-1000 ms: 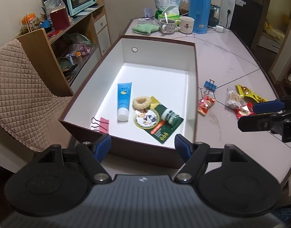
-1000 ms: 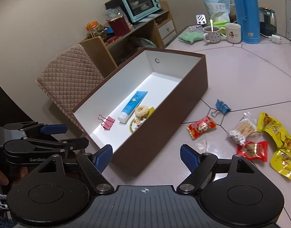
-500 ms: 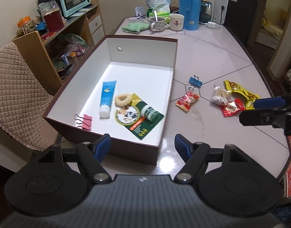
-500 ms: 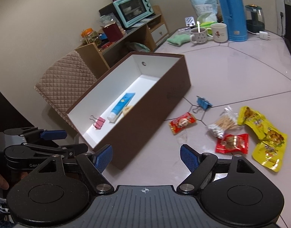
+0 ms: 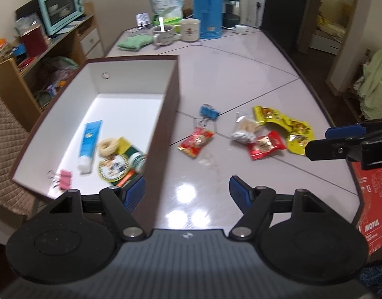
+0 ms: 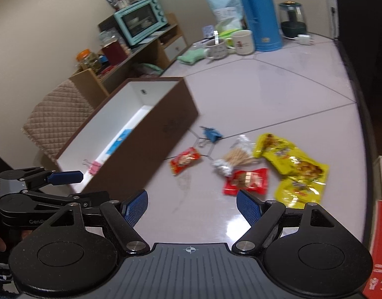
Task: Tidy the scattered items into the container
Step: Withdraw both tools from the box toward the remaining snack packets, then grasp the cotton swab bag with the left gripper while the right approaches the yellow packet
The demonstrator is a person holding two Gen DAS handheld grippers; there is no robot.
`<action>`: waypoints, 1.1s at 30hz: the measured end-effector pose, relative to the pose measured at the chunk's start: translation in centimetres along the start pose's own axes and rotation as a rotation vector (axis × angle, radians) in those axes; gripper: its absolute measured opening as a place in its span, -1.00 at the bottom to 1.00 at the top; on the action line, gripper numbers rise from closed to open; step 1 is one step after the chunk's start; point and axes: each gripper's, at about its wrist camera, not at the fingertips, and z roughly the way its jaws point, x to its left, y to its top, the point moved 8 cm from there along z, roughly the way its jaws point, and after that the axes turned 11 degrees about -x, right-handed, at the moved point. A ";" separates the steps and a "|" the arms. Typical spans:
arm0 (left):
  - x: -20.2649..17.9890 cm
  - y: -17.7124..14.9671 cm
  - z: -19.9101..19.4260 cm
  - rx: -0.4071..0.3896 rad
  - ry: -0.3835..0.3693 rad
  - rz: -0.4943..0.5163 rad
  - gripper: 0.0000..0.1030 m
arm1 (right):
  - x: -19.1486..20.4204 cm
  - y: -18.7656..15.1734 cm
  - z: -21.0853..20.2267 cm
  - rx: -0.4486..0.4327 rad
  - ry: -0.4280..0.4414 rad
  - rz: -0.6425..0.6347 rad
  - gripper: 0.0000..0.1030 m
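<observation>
Bare table [image 5: 240,79] lies ahead of you between the box [image 5: 166,124] and the snack cluster; the box's tall brown wall blocks your left; the blue binder clip [image 5: 208,112], red packet [image 5: 195,142], cotton swabs [image 5: 244,129] and yellow packets [image 5: 285,124] crowd your right; mugs [image 5: 189,30] and the blue thermos [image 5: 207,5] bar the far end.

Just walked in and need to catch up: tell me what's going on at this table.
A person is tidying loose items into the brown box with two handheld grippers. The left gripper and right gripper are both open and empty, hovering over the table. In the box lie a blue tube, a pink clip and a few other things. Outside it remain the blue clip, cotton swabs, and red and yellow snack packets.
</observation>
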 end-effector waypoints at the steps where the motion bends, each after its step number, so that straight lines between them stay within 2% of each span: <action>1: -0.5 0.2 0.3 -0.001 -0.009 0.005 0.38 | -0.6 0.1 -0.1 -0.002 -0.010 0.004 0.58; 18: -7.1 1.5 6.9 0.035 -0.116 0.063 0.34 | -8.9 0.7 0.1 0.028 -0.118 0.074 0.58; 23: -8.4 1.9 9.6 0.043 -0.137 0.085 0.21 | -11.2 0.6 1.0 0.049 -0.153 0.097 0.58; 33: -9.7 2.7 16.6 0.095 -0.157 0.091 0.20 | -15.5 -0.1 2.4 0.095 -0.231 0.171 0.58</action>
